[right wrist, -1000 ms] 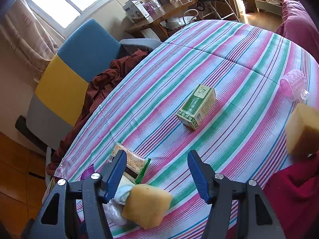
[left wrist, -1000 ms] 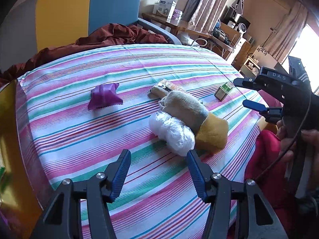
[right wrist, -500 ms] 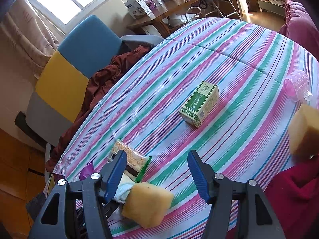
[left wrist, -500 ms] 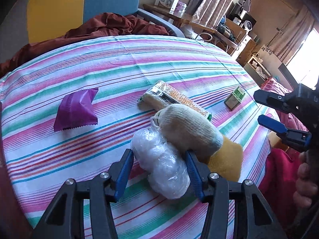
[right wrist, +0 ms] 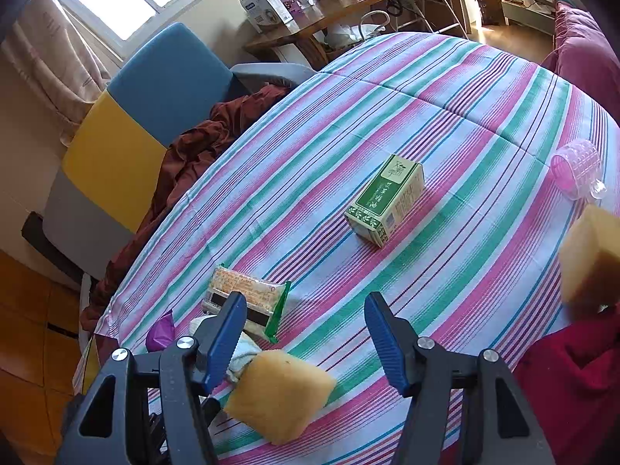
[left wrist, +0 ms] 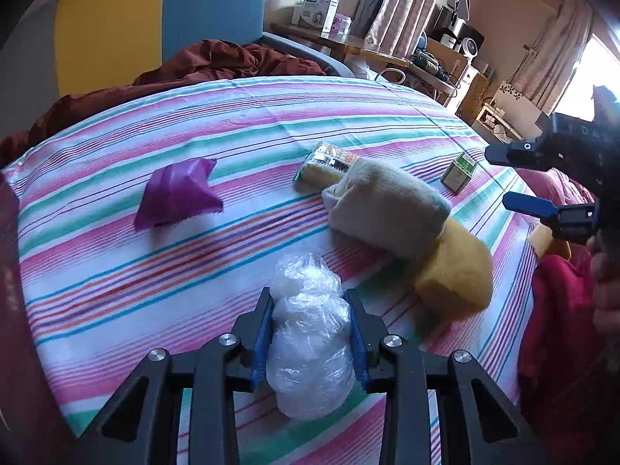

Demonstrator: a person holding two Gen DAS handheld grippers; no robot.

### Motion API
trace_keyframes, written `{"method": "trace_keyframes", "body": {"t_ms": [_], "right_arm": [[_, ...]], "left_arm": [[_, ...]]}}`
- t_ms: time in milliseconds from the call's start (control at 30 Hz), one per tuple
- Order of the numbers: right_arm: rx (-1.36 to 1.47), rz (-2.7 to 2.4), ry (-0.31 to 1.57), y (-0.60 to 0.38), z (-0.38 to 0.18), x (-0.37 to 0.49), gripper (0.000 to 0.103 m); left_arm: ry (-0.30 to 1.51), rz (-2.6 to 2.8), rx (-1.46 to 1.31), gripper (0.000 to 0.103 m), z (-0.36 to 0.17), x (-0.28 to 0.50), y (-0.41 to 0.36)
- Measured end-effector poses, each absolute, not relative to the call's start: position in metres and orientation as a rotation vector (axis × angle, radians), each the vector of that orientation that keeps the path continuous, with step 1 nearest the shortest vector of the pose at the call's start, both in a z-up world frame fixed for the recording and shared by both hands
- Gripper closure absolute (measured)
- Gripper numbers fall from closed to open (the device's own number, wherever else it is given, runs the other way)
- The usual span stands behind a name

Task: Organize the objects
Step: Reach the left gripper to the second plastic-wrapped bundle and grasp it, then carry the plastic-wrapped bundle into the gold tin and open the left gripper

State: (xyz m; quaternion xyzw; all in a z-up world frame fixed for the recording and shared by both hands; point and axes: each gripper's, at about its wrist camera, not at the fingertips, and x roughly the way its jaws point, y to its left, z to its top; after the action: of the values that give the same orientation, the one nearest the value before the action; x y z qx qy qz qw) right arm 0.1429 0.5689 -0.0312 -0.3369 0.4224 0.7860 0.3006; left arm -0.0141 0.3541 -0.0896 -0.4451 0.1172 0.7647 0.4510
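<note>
The left tool [left wrist: 310,329] has its blue jaws closing on a crumpled clear plastic bag [left wrist: 310,333] that lies on the striped tabletop [left wrist: 116,279]; both pads already press into the bag's sides. Just beyond the bag sits a beige knitted sock [left wrist: 387,209], resting partly on a yellow sponge [left wrist: 453,275] and touching a biscuit packet [left wrist: 329,162] behind it. A purple sachet [left wrist: 178,190] lies well apart to the left, and a small green box [left wrist: 459,170] stands near the far right edge. The right tool [right wrist: 306,333] hovers above the tabletop with its jaws half spread and nothing between them. A second sponge [right wrist: 589,255] and a pink plastic roller, possibly a hair curler [right wrist: 573,170], lie at the right margin of the right wrist view.
</note>
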Motion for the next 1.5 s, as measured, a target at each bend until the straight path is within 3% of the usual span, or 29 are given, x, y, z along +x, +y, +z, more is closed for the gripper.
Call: {"method": "trace_keyframes", "body": {"t_ms": [233,667,933,1033,1500], "right_arm": [[-0.901,2.074,1.109,0.569,-0.031,0.143,0.039],[-0.965,2.079,1.091,0.565,-0.035,0.135,0.039],[-0.416,2.025,1.485,0.592,-0.034,0.214,0.038],[-0.341,1.980,1.577,0.597,-0.042,0.225,0.037],[-0.706,2.041,1.466,0.586,-0.047,0.176,0.037]], "left_arm": [[0.305,1.974,-1.032,0.068,-0.094,0.010,0.313],[0.348,2.000,-0.985,0.067,-0.101,0.019,0.316],[0.342,2.001,-0.974,0.067,-0.101,0.020,0.313],[0.332,1.998,-0.974,0.067,-0.101,0.020,0.311],[0.314,1.991,-0.973,0.067,-0.100,0.020,0.310]]}}
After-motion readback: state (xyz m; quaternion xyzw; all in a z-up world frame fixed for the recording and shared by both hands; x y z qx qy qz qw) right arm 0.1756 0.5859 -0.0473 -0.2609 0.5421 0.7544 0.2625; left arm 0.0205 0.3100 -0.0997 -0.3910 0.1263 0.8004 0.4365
